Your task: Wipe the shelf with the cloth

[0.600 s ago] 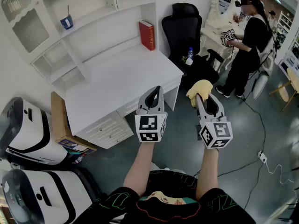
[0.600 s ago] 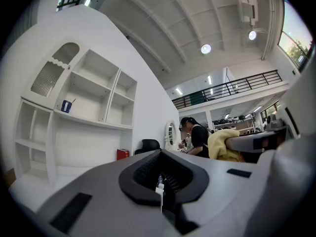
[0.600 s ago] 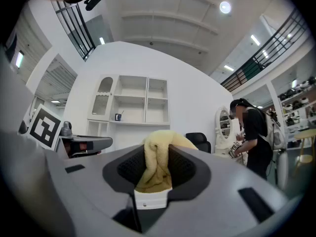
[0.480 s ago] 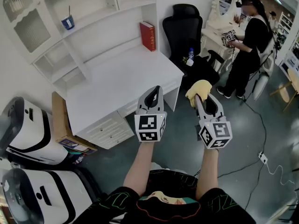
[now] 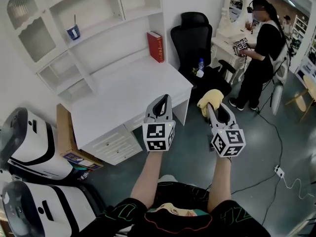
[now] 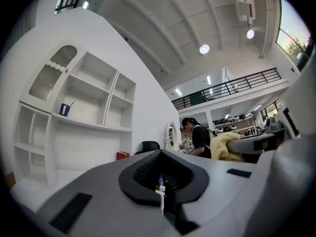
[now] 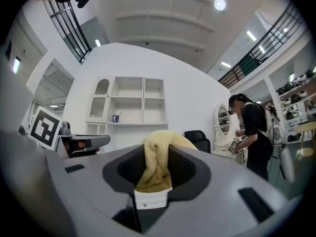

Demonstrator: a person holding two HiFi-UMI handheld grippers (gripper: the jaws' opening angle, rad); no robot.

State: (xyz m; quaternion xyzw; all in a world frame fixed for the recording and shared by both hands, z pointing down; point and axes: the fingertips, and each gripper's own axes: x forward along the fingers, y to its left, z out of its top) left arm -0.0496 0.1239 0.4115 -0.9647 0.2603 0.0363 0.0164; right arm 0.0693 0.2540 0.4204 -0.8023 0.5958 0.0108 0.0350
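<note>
The right gripper (image 5: 214, 107) has its fingers closed on a pale yellow fluffy cloth (image 5: 211, 96). In the right gripper view a fold of the cloth (image 7: 158, 158) fills the hollow between the fingers and bulges above them. The left gripper (image 5: 164, 99) has its fingers closed together with nothing in them.

Both grippers hang in the air over the dark floor (image 5: 195, 147), side by side and apart. The left one's tips lie just at the front edge of the white desk surface (image 5: 131, 90), near its right corner. The right one, with the cloth, is out past that corner, between the desk and a black office chair (image 5: 192, 33).

The tall white shelf unit (image 5: 98, 14) stands at the back of the surface, well apart from both grippers. A blue cup (image 5: 73, 32) sits on one shelf board. A red book (image 5: 155, 47) stands upright at the back right of the surface, against the unit. White machines (image 5: 29, 147) crowd the desk's left side. A person in black (image 5: 261, 48) stands at a dresser beyond the chair, away to the right.

Against the frame half a second ago, the grip on the cloth is unchanged. Both grippers and the desk's edge sit slightly lower in the head view.
</note>
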